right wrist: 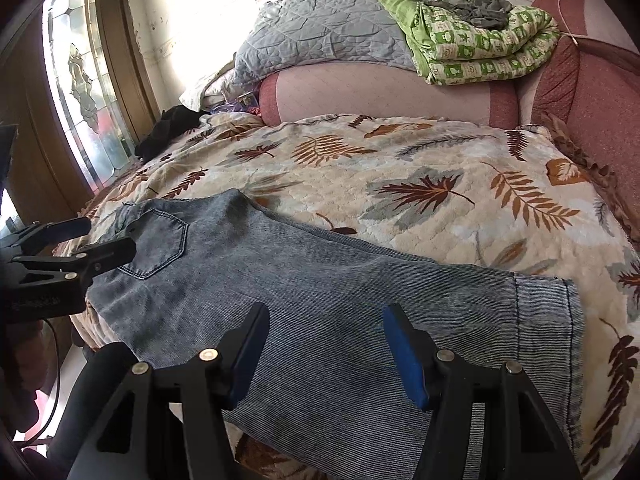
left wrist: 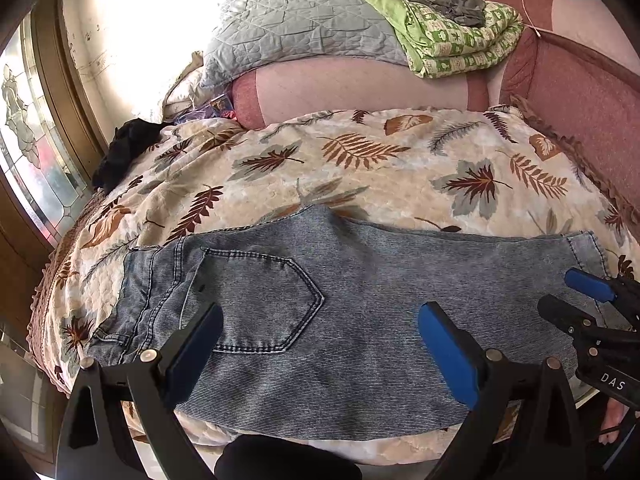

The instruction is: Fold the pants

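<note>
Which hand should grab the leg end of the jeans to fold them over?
Probably the right gripper: it hovers open near the hem of the jeans. The left gripper is by the pocket.

leaf-print bedspread (left wrist: 360, 168), pink headboard (left wrist: 592, 104), stacked quilts (left wrist: 304, 28), stained-glass window (right wrist: 88, 92) bright at left
</note>
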`<state>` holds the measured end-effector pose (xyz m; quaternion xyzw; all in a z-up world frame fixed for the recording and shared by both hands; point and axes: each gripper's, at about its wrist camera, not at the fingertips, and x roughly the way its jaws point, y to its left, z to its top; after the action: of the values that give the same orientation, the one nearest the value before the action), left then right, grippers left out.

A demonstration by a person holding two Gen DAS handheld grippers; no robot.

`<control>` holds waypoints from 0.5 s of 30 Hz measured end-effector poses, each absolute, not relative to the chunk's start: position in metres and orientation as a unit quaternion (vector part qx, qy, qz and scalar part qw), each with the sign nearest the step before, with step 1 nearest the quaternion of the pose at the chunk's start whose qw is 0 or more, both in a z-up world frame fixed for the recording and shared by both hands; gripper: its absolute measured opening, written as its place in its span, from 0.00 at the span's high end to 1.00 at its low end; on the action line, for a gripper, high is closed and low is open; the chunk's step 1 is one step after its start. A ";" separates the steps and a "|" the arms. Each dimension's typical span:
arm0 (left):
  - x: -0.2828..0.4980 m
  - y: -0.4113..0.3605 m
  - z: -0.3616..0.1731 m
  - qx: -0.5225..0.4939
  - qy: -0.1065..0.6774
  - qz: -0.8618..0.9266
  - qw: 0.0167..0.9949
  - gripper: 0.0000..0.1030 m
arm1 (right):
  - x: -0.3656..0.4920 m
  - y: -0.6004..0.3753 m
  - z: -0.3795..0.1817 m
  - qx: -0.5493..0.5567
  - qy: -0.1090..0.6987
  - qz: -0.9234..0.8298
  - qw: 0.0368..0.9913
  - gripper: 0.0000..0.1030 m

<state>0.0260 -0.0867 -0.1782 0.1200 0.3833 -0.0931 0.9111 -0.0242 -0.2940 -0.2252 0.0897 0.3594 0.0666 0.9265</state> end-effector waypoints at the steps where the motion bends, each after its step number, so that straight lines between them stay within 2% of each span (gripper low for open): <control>1: 0.025 -0.088 -0.178 0.121 0.383 -0.094 0.911 0.05 | -0.026 -0.296 -0.226 0.090 0.360 0.064 0.926 0.39; 15: 0.017 -0.109 -0.195 0.168 0.412 -0.108 0.889 0.05 | -0.049 -0.355 -0.222 0.146 0.343 0.001 0.928 0.39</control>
<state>0.0169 -0.1086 -0.1954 0.1684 0.4124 -0.1082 0.8888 -0.0486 -0.3550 -0.2217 0.1456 0.3425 0.0007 0.9282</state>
